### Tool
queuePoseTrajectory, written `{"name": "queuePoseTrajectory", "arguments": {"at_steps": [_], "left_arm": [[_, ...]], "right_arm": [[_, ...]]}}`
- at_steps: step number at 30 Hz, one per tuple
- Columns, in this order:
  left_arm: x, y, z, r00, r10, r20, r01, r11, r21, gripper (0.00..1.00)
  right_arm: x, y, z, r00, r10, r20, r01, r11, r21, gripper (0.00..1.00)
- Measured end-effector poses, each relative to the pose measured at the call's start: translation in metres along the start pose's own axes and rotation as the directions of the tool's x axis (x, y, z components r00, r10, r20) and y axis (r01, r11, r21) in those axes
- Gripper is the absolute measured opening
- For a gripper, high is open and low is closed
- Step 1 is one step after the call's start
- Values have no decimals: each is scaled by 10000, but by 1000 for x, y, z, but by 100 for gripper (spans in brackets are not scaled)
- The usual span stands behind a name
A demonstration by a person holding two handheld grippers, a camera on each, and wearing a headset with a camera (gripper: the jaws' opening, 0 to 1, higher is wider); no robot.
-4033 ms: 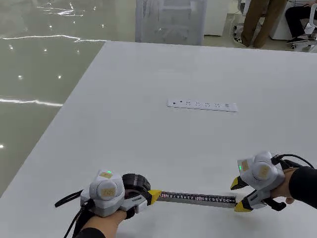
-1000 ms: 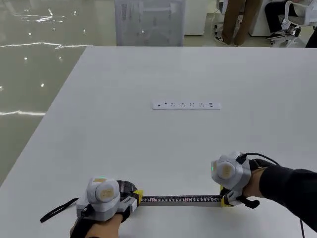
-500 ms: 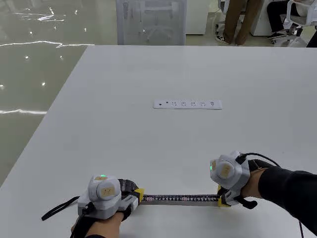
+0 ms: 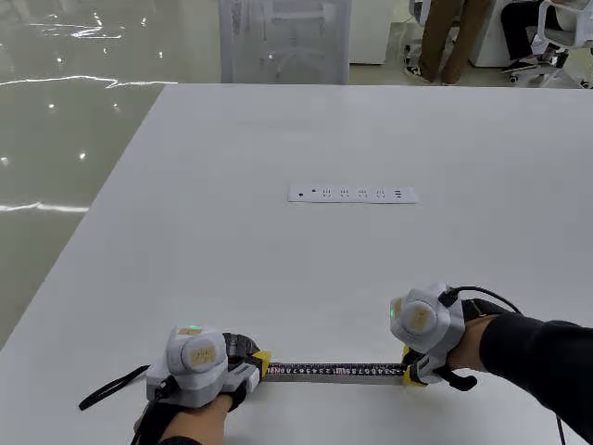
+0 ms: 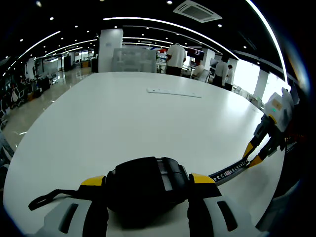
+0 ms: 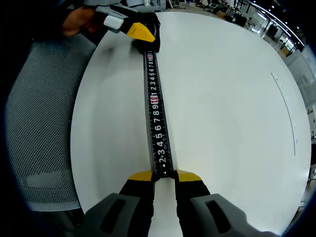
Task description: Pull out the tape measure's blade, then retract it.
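The black tape measure case (image 4: 241,350) rests near the white table's front edge, and my left gripper (image 4: 252,363) is shut on it. In the left gripper view the case (image 5: 148,185) sits between the yellow-tipped jaws of my left gripper (image 5: 148,178). The blade (image 4: 335,372) lies flat on the table, running right to my right gripper (image 4: 408,374). In the right gripper view the numbered blade (image 6: 155,113) stretches straight ahead, and my right gripper (image 6: 162,175) is shut on its hooked end. A black wrist strap (image 4: 111,387) trails left of the case.
A white power strip (image 4: 352,195) lies mid-table, well beyond both grippers. The table's left edge (image 4: 88,222) drops to a glossy floor. A grey mesh chair seat (image 6: 44,123) sits below the front edge. A translucent chair (image 4: 285,42) and people stand at the far end.
Four seconds ago my right gripper stood open around the blade's end; it is now shut on it. Over the last second it has drifted left, and slightly less blade shows.
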State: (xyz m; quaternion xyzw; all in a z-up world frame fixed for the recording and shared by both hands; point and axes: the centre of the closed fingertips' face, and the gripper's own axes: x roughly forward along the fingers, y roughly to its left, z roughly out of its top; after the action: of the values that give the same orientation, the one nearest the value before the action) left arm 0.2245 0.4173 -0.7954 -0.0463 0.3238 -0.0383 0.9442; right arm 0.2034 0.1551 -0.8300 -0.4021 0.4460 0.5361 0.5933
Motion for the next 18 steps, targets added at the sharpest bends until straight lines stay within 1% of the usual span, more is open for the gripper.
{"name": "queuePoseTrajectory", "arguments": {"at_steps": [18], "left_arm": [[0,0,1,10000,-25,-14,25,10000,-15,61]], "right_arm": [[3,2,12,9997,-4,227,6,10000,-78,12]]}}
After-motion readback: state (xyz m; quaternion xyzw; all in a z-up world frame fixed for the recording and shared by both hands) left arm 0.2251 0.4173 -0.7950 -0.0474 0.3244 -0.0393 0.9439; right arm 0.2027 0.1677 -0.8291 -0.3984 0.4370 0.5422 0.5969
